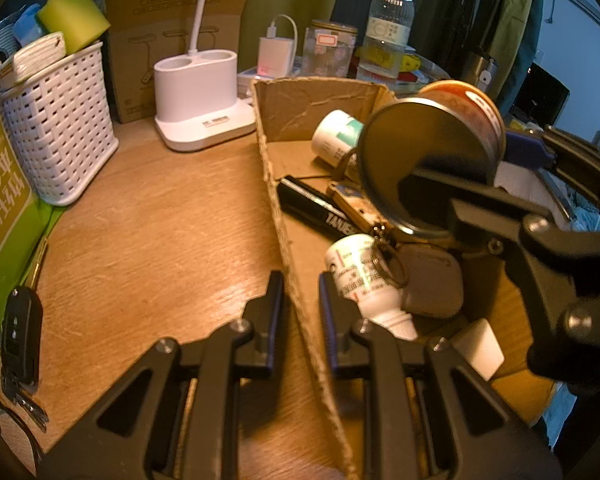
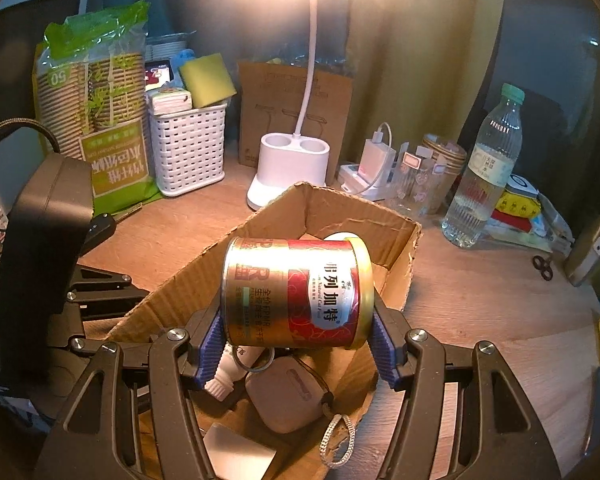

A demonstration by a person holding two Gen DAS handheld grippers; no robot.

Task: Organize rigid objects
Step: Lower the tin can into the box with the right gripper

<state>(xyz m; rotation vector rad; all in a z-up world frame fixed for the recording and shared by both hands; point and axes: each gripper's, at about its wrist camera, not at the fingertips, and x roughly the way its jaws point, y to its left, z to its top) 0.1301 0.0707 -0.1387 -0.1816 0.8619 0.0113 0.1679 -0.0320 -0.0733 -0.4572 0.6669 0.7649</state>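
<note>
A gold-and-red can [image 2: 296, 292] is pinched on its side between the blue pads [image 2: 210, 344] of the right tool [image 2: 296, 340], one pad on each flat end, and is held above the open cardboard box [image 2: 396, 276]. In the left wrist view the same can [image 1: 432, 152] is seen end-on, tilted over the far right part of the box. The left tool [image 1: 300, 304] is pressed nearly together on the near left wall of the box [image 1: 288, 248], one finger outside and one inside.

Inside the box, beneath the can, a white bottle [image 1: 360, 280] is laid on its side, with a key ring [image 1: 388, 264] resting against it and a grey rounded case [image 1: 432, 284] just to its right. A black tube [image 1: 316, 208] lies farther in, a second white bottle [image 1: 336, 138] sits near the far wall, and a white block [image 1: 480, 348] is found at the near right. A braided cord [image 2: 338, 440] trails over the near edge.

On the table [image 1: 160, 232], a white lamp base [image 1: 200, 100] stands just beyond the box's far left corner. A white woven basket [image 1: 60, 128] with a sponge [image 1: 74, 16] is set to the far left, a green package [image 1: 4, 208] beside it, and a car key [image 1: 20, 336] near the left edge. A charger [image 1: 276, 56], a glass jar [image 1: 332, 48] and a water bottle [image 1: 388, 28] are ranged behind the box.
</note>
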